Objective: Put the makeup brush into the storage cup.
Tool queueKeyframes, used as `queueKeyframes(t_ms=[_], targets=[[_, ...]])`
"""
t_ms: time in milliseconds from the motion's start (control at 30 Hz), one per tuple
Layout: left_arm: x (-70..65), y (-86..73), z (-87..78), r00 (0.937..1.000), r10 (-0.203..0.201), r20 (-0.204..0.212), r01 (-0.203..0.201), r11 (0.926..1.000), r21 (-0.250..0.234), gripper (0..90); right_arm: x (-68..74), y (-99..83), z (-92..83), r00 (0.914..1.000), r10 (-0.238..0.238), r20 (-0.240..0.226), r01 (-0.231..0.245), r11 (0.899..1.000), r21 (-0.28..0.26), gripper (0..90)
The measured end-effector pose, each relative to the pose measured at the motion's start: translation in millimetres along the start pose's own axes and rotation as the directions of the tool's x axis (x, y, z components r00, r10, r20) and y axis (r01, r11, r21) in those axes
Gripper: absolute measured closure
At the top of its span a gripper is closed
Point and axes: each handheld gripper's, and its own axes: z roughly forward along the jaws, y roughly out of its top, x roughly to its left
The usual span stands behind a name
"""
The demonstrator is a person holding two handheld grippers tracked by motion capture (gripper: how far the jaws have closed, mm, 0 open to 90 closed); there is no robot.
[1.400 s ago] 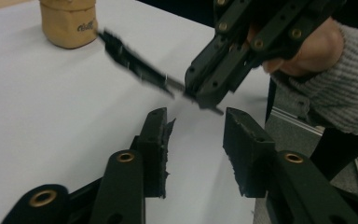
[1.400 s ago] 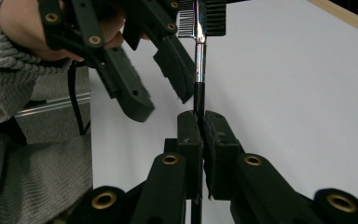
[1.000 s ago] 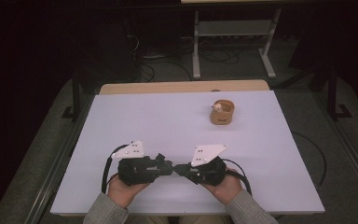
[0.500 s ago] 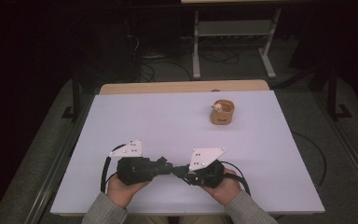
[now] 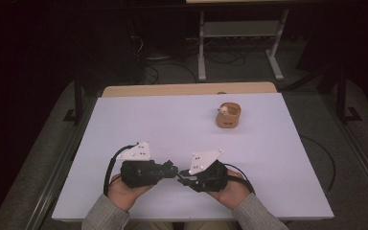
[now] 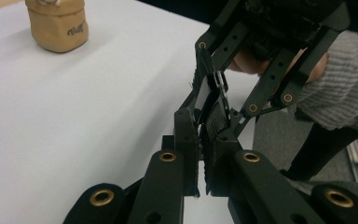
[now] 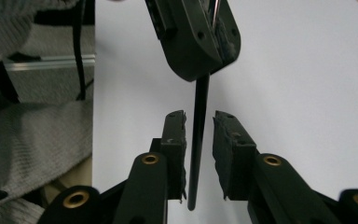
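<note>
We saw the left gripper w/ jaws clamped on a thin black rod, whose end sat between the right gripper jaws, narrowly apart, near the tabletop front edge. Risk, we judged: rod slips if right closes off-centre.

A lab: bare white test table, floor cables, metal stand.

Gripper tips touching (near edge); cup beyond
</note>
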Motion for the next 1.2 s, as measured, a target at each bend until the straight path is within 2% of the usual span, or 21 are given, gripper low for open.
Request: queueKeyframes(t_ms=[167, 267, 333, 400, 500, 533, 700, 733, 800, 867, 900, 1200], targets=[[-2.5, 3.2, 5.2, 0.9998, 0.021, 0.003, -0.021, 0.9995, 0.025, 85.4, 1.2, 3.5, 0.9, 1.0, -0.007, 0.0, 0.007, 1.0, 0.007, 82.8], [-3.9, 4.1, 6.4, 0.9993, 0.038, 0.001, -0.038, 0.9985, 0.039, 85.0, 0.7, 2.0, 1.9, 0.9997, 0.017, -0.017, -0.017, 1.0, 0.006, 84.2], [-3.6, 3.4, 5.9, 0.9999, 0.017, 0.003, -0.017, 0.9994, 0.03, 83.3, -1.7, -0.5, 1.4, 0.9987, 0.03, -0.041, -0.03, 1.0, -0.006, 84.5], [-2.4, 2.8, 4.0, 0.9999, 0.003, -0.01, -0.003, 0.9996, 0.027, 72.6, -3.6, -3.0, 0.3, 0.9978, 0.053, -0.04, -0.053, 0.999, 0.001, 84.6], [-1.5, 0.9, 0.6, 0.9997, -0.008, -0.025, 0.009, 0.9998, 0.02, 69.9, -5.9, -5.8, -0.4, 0.9971, 0.065, -0.039, -0.065, 0.998, -0.001, 84.6], [-1.2, 0.3, -1.1, 0.9996, -0.007, -0.027, 0.007, 0.9997, 0.022, 67.9, -7.5, -8.2, -1.7, 0.9935, 0.104, -0.048, -0.104, 0.995, -0.005, 84.6], [-2.0, -3.0, -6.1, 0.9984, 0.004, -0.056, -0.003, 0.9996, 0.027, 66.0, -15.6, -13.8, -4.4, 0.9908, 0.123, -0.056, -0.124, 0.992, -0.009, 84.6], [-2.4, -3.9, -6.8, 0.998, 0.004, -0.063, -0.002, 0.9995, 0.03, 65.7, -16.4, -14.7, -5.7, 0.9868, 0.149, -0.062, -0.15, 0.989, -0.012, 84.6], [-2.0, -6.2, -8.0, 0.9974, 0.003, -0.072, 0.0, 0.9994, 0.034, 64.6, -20.3, -17.4, -8.3, 0.9872, 0.15, -0.054, -0.151, 0.988, -0.013, 84.7], [-0.9, -9.2, -9.5, 0.9969, 0.001, -0.079, 0.002, 0.9992, 0.04, 62.8, -21.9, -19.4, -11.1, 0.9825, 0.175, -0.062, -0.177, 0.984, -0.024, 84.7], [-0.7, -11.0, -10.3, 0.9965, -0.004, -0.084, 0.007, 0.9992, 0.038, 62.6, -24.0, -21.1, -12.3, 0.9848, 0.166, -0.052, -0.167, 0.986, -0.02, 84.7], [2.3, -26.2, -18.1, 0.992, -0.008, -0.126, 0.015, 0.9985, 0.053, 61.7, -34.6, -35.5, -21.4, 0.9708, 0.238, -0.027, -0.238, 0.971, -0.007, 84.7]])
